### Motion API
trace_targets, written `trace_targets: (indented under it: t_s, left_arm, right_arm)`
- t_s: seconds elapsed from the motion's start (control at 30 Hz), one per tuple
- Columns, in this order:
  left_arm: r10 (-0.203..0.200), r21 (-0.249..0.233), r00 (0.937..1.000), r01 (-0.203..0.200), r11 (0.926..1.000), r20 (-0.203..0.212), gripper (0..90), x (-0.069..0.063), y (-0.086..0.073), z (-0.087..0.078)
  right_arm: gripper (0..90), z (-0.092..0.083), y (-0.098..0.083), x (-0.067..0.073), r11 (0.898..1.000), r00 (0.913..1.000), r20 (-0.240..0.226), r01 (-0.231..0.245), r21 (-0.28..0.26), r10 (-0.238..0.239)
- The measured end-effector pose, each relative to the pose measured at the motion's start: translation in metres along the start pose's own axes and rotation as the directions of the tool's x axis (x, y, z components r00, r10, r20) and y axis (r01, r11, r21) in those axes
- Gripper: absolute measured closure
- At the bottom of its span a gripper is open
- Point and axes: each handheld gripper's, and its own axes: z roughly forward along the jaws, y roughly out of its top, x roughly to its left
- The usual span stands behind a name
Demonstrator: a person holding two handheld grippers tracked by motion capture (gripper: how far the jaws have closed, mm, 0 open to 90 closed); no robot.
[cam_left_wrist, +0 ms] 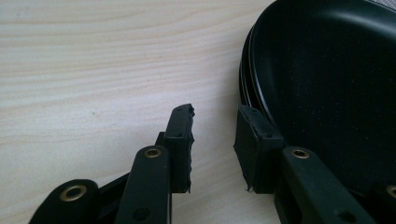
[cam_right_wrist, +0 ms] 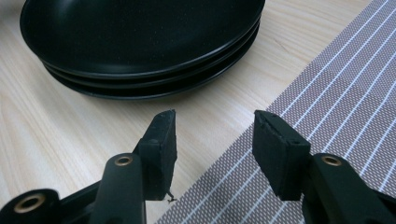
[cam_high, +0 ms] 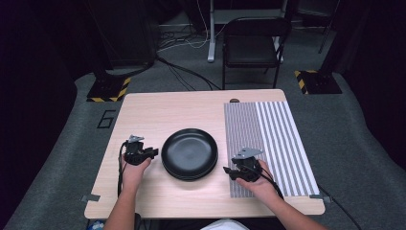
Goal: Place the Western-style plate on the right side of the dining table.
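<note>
Black plates (cam_high: 189, 153), stacked three high as the right gripper view shows (cam_right_wrist: 140, 56), sit on the pale wooden table (cam_high: 158, 115) a little in front of its middle, between the two hands. At the stack's left, the left gripper (cam_high: 152, 153) points toward the rim; in the left gripper view its jaws stand apart with a narrow gap of bare wood between them, one jaw just beside the plates' edge (cam_left_wrist: 247, 70), and nothing is clamped. At the stack's right, the right gripper (cam_high: 229, 171) lies over the near left margin of a grey striped placemat (cam_high: 268, 143); in the right gripper view its jaws stand moderately wide, empty, over the line where the mat (cam_right_wrist: 327, 93) meets the wood, with the stack near but apart from them. The placemat covers the table's right part, darker stripes at its left half and lighter ones at its right. A small dark round mark (cam_high: 234, 100) sits at the table's far edge, just beyond the mat. Metal brackets (cam_high: 90, 198) clip the near corners. Beyond the table stand a dark folding chair (cam_high: 251, 48) on grey carpet, loose cables (cam_high: 186, 72) across the floor, and two stand bases edged with yellow-and-black tape (cam_high: 109, 89). Nothing lies between either gripper and the plates.
</note>
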Motion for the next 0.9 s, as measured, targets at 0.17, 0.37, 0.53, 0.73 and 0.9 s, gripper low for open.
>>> trace_targets:
  t_s: [0.17,0.37,0.53,0.73,0.9]
  left_arm:
    - [0.023,-0.028,0.9996,-0.023,0.9993,-0.016,58.7,-0.002,0.001,0.0]
    - [0.028,-0.056,0.9994,-0.029,0.998,-0.021,54.6,-0.003,0.002,-0.003]
    - [0.008,-0.05,0.9999,-0.008,0.9987,-0.015,60.5,-0.004,0.003,-0.006]
    - [0.008,-0.042,0.9999,-0.008,0.9991,-0.01,65.3,-0.007,0.002,-0.007]
    - [0.021,-0.044,0.9998,-0.021,0.9988,-0.003,65.8,-0.01,0.002,-0.011]
  right_arm:
    - [46.8,0.006,0.006,0.001,1.0,1.0,0.007,-0.002,-0.015,0.002]
    - [47.0,0.01,0.013,-0.001,0.999,0.9998,0.017,-0.004,-0.032,0.004]
    - [49.6,0.013,0.016,-0.004,0.999,0.9987,-0.021,-0.047,-0.028,0.046]
    - [51.6,0.015,0.018,-0.008,0.998,0.9985,-0.019,-0.052,-0.031,0.052]
    - [54.8,0.017,0.021,-0.014,0.994,0.9946,-0.037,-0.099,-0.043,0.097]
